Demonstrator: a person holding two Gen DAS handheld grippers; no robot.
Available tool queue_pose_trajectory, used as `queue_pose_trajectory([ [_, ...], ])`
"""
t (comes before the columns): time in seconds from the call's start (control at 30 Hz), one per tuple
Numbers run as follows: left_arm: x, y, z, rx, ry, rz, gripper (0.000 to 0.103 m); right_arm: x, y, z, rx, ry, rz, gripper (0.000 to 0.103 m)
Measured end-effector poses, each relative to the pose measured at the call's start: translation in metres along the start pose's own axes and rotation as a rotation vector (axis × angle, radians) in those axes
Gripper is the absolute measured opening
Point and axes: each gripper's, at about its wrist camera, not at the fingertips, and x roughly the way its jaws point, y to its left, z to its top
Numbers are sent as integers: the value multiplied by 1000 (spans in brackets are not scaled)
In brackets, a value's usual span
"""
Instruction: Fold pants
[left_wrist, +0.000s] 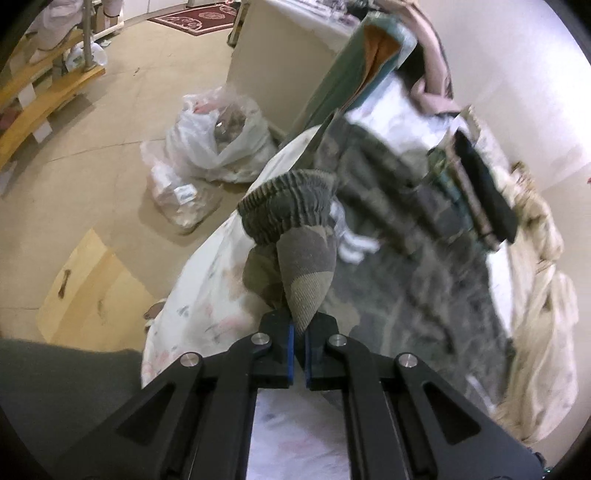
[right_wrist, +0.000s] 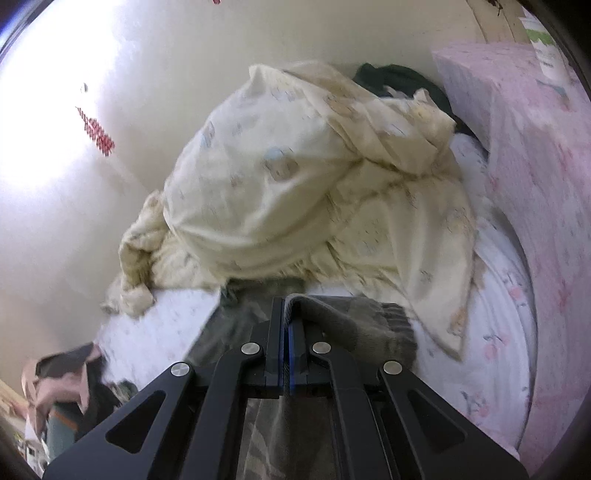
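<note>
The pants (left_wrist: 406, 236) are olive and grey camouflage with a ribbed elastic band (left_wrist: 288, 206). In the left wrist view they stretch, blurred, across the white floral bed sheet (left_wrist: 207, 295). My left gripper (left_wrist: 300, 332) is shut on a fold of the pants just below the ribbed band. In the right wrist view my right gripper (right_wrist: 289, 328) is shut on the pants (right_wrist: 351, 317) at a thick grey-green edge, and more camouflage cloth hangs under the fingers.
A rumpled cream quilt (right_wrist: 295, 177) lies on the bed beyond the right gripper, a pink pillow (right_wrist: 524, 147) at the right. Plastic bags (left_wrist: 218, 144) and a cardboard sheet (left_wrist: 88, 288) lie on the floor beside the bed. A stack of folded clothes (left_wrist: 476, 188) sits near the wall.
</note>
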Motion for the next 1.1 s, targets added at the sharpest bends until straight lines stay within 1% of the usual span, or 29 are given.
queue_pose_trajectory([
  [0.07,-6,-15,16,16,-20,-12,2,11,18,9,-1,10,13,0],
  [0.23,0,-59,60,85,-47,13,2,59,80,26,-76,34,25,0],
  [0.33,14,-86,90,142,-73,50,2,102,128,31,-181,60,12,0],
  [0.43,48,-116,127,199,-89,104,2,163,170,27,-290,120,-26,0],
  [0.47,64,-128,141,229,-101,131,2,184,180,23,-325,148,-39,0],
  [0.5,83,-141,151,268,-103,166,2,215,196,16,-385,175,-75,0],
  [0.6,138,-169,169,363,-104,233,2,286,227,-8,-528,231,-144,0],
  [0.63,162,-180,174,413,-79,273,2,305,235,-16,-567,255,-162,0],
  [0.67,180,-187,177,433,-63,294,3,324,242,-25,-606,273,-188,0],
  [0.7,195,-190,179,424,-55,292,4,347,248,-37,-646,295,-220,0],
  [0.8,226,-203,184,465,-49,331,5,386,253,-57,-710,322,-277,0],
  [0.83,233,-204,186,468,-51,335,6,397,252,-63,-731,332,-287,0],
  [0.87,238,-203,188,461,-43,337,6,408,250,-69,-747,362,-284,1],
  [0.9,245,-201,191,452,-20,340,6,414,247,-73,-759,390,-287,1],
  [0.93,250,-199,192,447,0,334,6,423,244,-77,-775,435,-284,6],
  [0.97,253,-198,192,458,11,327,6,427,242,-80,-800,464,-282,8],
  [1.0,255,-197,191,484,22,324,6,431,241,-83,-846,490,-288,10],
  [1.03,255,-198,189,504,29,319,8,429,242,-85,-873,502,-288,17],
  [1.07,254,-197,186,529,42,311,11,426,242,-83,-897,514,-285,25],
  [1.1,253,-197,184,556,71,294,19,421,243,-79,-917,529,-265,30],
])
